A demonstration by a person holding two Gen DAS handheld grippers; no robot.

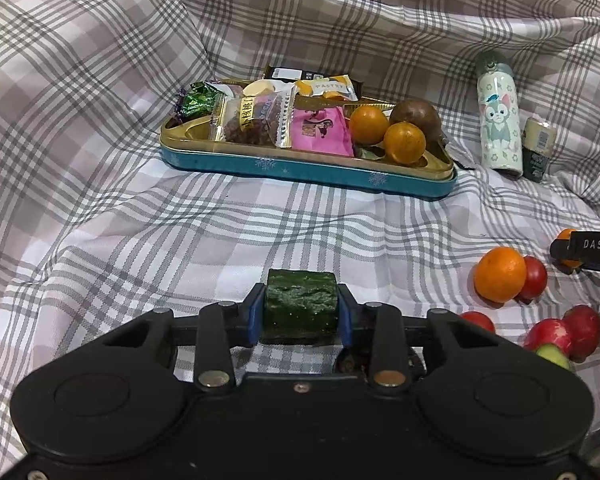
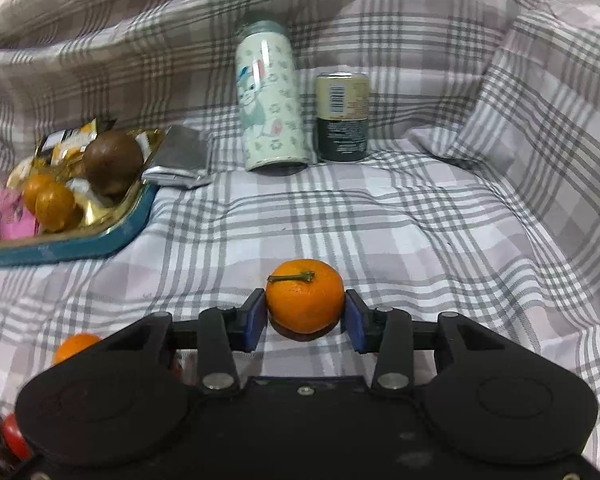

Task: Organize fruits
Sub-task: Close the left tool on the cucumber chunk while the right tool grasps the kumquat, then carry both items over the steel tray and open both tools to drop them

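The left gripper (image 1: 301,309) clamped a cucumber piece (image 1: 300,304) between its blue pads, long axis running near to far. The right gripper (image 2: 305,313) gripped a tangerine (image 2: 305,295) on the plaid cloth (image 2: 380,220), its stem (image 2: 291,277) lying left-right

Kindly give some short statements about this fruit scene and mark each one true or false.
1. The left gripper has a cucumber piece between its fingers. True.
2. The right gripper holds a tomato. False: it holds an orange with a stem.
3. The tray holds only snack packets. False: two oranges and a brown fruit also lie in it.
4. A can stands beside the cartoon bottle. True.
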